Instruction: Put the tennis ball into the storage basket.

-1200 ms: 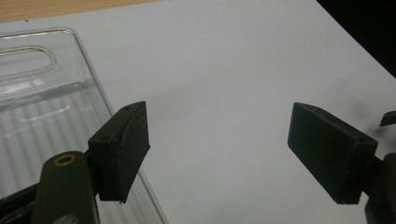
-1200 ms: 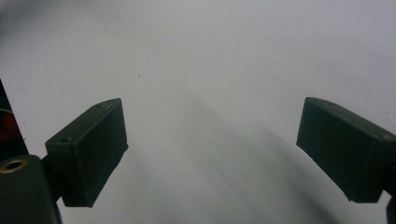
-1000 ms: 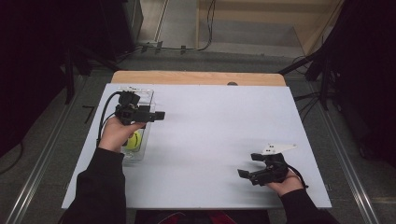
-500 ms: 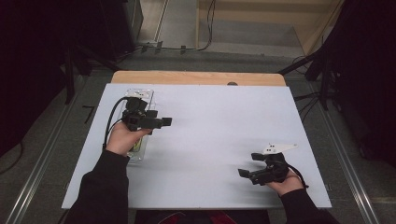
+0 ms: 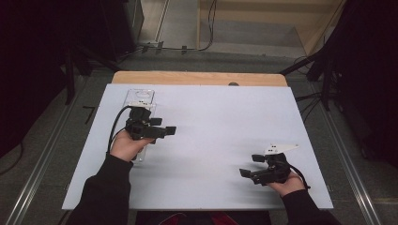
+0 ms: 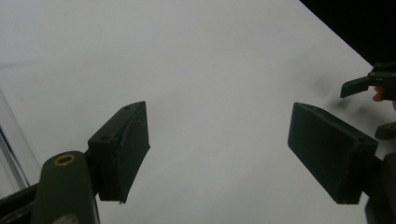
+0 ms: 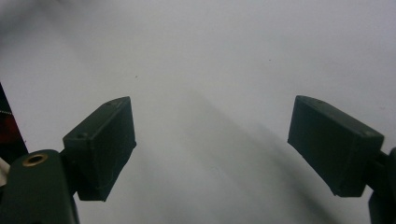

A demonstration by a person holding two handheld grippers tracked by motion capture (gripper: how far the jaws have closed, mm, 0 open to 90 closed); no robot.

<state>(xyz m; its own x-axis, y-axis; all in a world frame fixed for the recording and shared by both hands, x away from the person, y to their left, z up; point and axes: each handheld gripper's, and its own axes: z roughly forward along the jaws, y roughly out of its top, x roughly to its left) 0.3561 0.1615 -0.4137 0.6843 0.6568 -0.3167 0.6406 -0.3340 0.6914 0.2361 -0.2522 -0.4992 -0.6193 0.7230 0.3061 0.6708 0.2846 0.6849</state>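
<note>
My left gripper (image 5: 164, 126) hovers over a clear plastic container (image 5: 141, 96) at the left of the white table (image 5: 216, 108), pointing right. Its hand covers the near half of the container. In the left gripper view the left gripper (image 6: 217, 149) has its jaws apart over bare table, with nothing between them. My right gripper (image 5: 251, 165) rests near the front right edge, pointing left, with a white three-cornered plate (image 5: 280, 148) on top. The right gripper (image 7: 212, 149) is also open and empty in its own view. The right gripper (image 6: 362, 112) shows far off in the left gripper view.
A wooden strip (image 5: 197, 78) runs along the table's far edge. Dark stands and cables (image 5: 324, 70) flank the table on the floor. Metal rails (image 5: 42, 159) run along both sides.
The left hand has shifted right and a little toward me over the container. It now covers the yellow-green ball that showed in the container before. The right hand has not moved.
</note>
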